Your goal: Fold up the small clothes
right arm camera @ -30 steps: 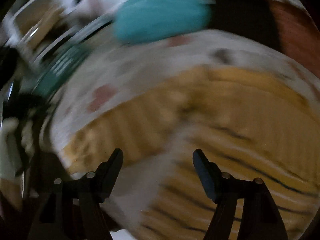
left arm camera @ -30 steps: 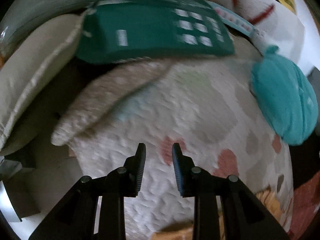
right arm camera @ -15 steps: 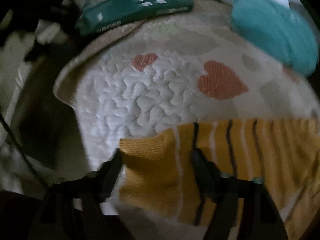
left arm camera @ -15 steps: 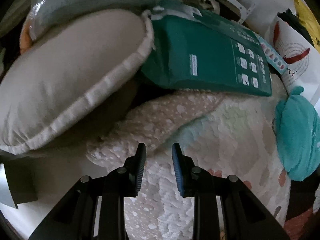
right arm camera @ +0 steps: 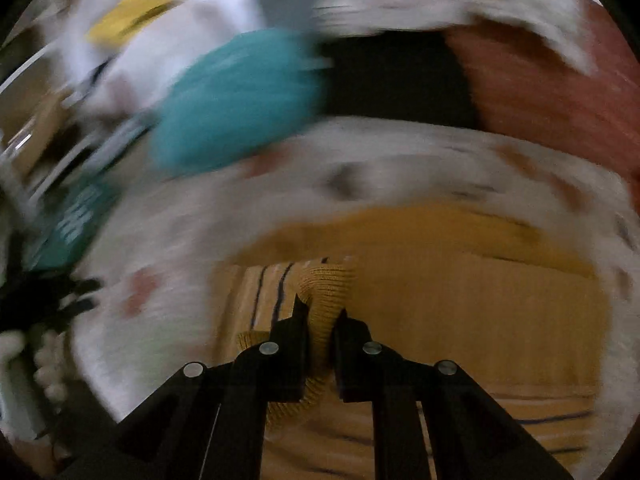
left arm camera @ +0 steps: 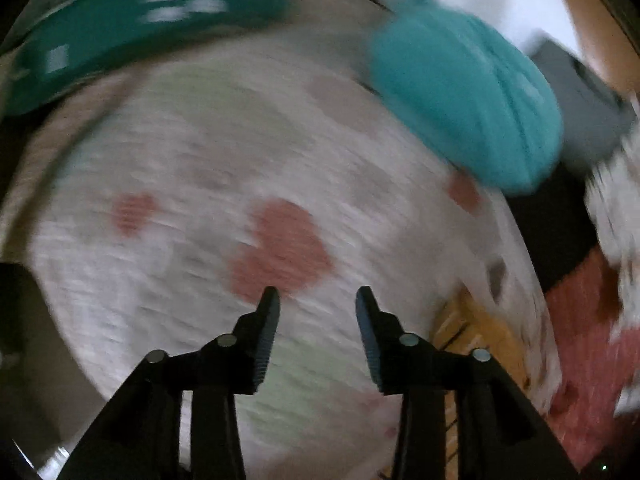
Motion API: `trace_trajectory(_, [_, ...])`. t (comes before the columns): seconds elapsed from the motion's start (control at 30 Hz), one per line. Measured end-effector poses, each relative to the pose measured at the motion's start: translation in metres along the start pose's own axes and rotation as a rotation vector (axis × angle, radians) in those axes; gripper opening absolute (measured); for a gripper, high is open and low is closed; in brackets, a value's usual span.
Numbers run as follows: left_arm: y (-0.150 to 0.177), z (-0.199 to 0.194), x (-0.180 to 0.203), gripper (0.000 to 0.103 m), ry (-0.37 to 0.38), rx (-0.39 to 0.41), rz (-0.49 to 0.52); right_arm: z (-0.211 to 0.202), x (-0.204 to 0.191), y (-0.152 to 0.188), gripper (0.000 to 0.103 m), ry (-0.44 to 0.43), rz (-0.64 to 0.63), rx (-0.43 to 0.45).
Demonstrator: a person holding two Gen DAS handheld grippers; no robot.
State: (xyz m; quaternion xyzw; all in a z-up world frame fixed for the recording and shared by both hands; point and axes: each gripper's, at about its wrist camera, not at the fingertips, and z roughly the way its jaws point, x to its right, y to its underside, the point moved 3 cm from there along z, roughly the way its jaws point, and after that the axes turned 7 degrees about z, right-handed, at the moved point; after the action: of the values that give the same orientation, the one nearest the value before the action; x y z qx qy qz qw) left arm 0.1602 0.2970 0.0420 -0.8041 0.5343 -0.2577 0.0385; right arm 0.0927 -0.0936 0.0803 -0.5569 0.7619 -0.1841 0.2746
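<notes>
A mustard-yellow striped garment [right arm camera: 460,300] lies on a white quilted blanket with red hearts [left arm camera: 200,220]. My right gripper [right arm camera: 322,312] is shut on a ribbed edge of the yellow garment [right arm camera: 328,292], lifted off the rest of it. My left gripper [left arm camera: 316,304] is open and empty over the blanket, near a red heart [left arm camera: 280,252]. A corner of the yellow garment shows at the right in the left wrist view [left arm camera: 472,332]. Both views are blurred by motion.
A teal cloth bundle [left arm camera: 468,108] sits at the blanket's far right edge, also in the right wrist view [right arm camera: 240,100]. A dark green box [left arm camera: 120,40] lies at the back. A reddish fabric [right arm camera: 552,92] lies to the right.
My right gripper has closed on the ribbed edge of the yellow garment and lifted it. My left gripper has opened wider and swung right, away from the pillow.
</notes>
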Motion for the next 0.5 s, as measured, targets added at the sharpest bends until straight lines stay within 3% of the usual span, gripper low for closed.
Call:
trace_trajectory(0.07, [0.010, 0.012, 0.035, 0.040, 0.011, -0.028, 0.070, 0.002, 0.065, -0.007, 0.011, 0.086, 0.110, -0.002])
trace_trajectory(0.2, [0.042, 0.039, 0.106, 0.040, 0.032, -0.102, 0.233, 0.014, 0.152, -0.006, 0.011, 0.238, 0.214, -0.017])
trace_trajectory(0.33, [0.069, 0.066, 0.148, 0.040, 0.062, -0.187, 0.315, 0.027, 0.201, 0.005, 0.011, 0.286, 0.286, -0.046])
trace_trajectory(0.43, [0.084, 0.079, 0.173, 0.040, 0.060, -0.213, 0.358, 0.028, 0.220, 0.011, 0.023, 0.268, 0.333, -0.053])
trace_trajectory(0.5, [0.089, 0.087, 0.187, 0.045, 0.060, -0.223, 0.375, 0.020, 0.232, 0.014, 0.041, 0.265, 0.363, -0.042])
